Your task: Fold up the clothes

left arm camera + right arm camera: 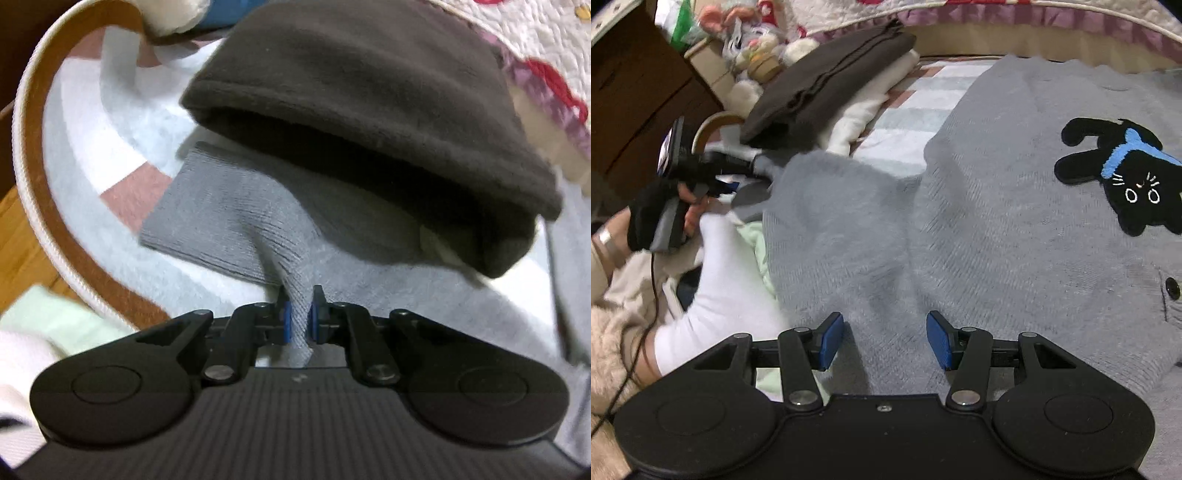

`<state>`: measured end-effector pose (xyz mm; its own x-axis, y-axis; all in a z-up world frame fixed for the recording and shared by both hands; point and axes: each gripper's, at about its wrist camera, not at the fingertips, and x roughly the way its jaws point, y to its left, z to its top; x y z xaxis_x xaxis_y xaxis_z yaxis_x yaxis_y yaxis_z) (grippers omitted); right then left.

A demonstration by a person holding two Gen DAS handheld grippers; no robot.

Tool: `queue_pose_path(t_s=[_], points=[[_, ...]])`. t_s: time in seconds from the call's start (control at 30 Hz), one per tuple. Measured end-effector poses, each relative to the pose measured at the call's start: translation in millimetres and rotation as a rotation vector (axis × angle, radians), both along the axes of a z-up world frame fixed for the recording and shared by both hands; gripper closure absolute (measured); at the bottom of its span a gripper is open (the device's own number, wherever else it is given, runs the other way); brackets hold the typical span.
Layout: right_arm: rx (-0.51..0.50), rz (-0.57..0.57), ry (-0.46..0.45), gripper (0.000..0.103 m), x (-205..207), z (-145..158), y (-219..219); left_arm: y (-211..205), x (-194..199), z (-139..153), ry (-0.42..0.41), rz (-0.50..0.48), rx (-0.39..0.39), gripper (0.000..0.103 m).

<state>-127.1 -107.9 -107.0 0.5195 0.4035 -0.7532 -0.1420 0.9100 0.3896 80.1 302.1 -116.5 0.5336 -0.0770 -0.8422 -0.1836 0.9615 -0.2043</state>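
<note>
Left wrist view: left gripper (300, 318) pinching grey sweater cuff (236, 221) tight; right gripper (885, 339) spread wide above sweater body (1015, 229).

Right gripper (885, 341) jaws apart over flat gray sweater (1015, 236); open room ahead across sweater body, only cat patch (1123, 177) and button (1172, 288) on surface. Left gripper (300, 317) pinches sleeve cuff (221, 221); folded dark garment (369, 103) overhangs just ahead, blocks forward path. Stuffed toys (757, 62) and folded pile crowd far left. Rug edge (40, 177) open leftward.
</note>
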Motion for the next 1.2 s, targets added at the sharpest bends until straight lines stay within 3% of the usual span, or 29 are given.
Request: queue_pose_path(t_s=[0.07, 0.17, 0.2, 0.27, 0.37, 0.47, 0.6, 0.77, 0.93, 1.03, 1.13, 1.2], points=[[-0.005, 0.001, -0.007, 0.047, 0, 0, 1, 8, -19, 29, -0.068, 0.087, -0.029, 0.095], [-0.032, 0.055, -0.047, 0.046, -6, 5, 9, 22, -55, 80, -0.239, 0.181, 0.023, 0.095], [-0.047, 0.082, -0.063, 0.045, -7, 6, 13, 28, -64, 89, -0.269, 0.214, 0.006, 0.095], [-0.096, 0.153, -0.086, 0.041, -13, 7, 24, 43, -69, 87, -0.253, 0.266, -0.094, 0.095], [-0.189, 0.243, -0.101, 0.038, -18, 3, 40, 30, -61, 77, -0.21, 0.234, -0.016, 0.095], [-0.247, 0.262, -0.113, 0.038, -19, -4, 50, 21, -69, 80, -0.212, 0.219, 0.035, 0.095], [-0.156, 0.252, -0.094, 0.038, -18, -1, 45, 22, -73, 86, -0.241, 0.228, 0.032, 0.095], [-0.008, 0.195, -0.032, 0.035, -16, -14, 29, -5, -88, 105, -0.301, 0.155, 0.06, 0.095], [0.104, 0.175, -0.049, 0.036, -21, -6, 17, -48, -106, 136, -0.383, 0.04, 0.005, 0.095], [0.174, 0.077, -0.08, 0.036, -25, 3, -14, -94, -122, 158, -0.458, -0.008, 0.02, 0.095], [0.229, -0.073, -0.108, 0.036, -37, 8, -55, -160, -131, 168, -0.491, -0.152, 0.036, 0.095], [0.268, -0.172, -0.116, 0.035, -49, 9, -82, -202, -135, 171, -0.485, -0.266, -0.015, 0.095]])
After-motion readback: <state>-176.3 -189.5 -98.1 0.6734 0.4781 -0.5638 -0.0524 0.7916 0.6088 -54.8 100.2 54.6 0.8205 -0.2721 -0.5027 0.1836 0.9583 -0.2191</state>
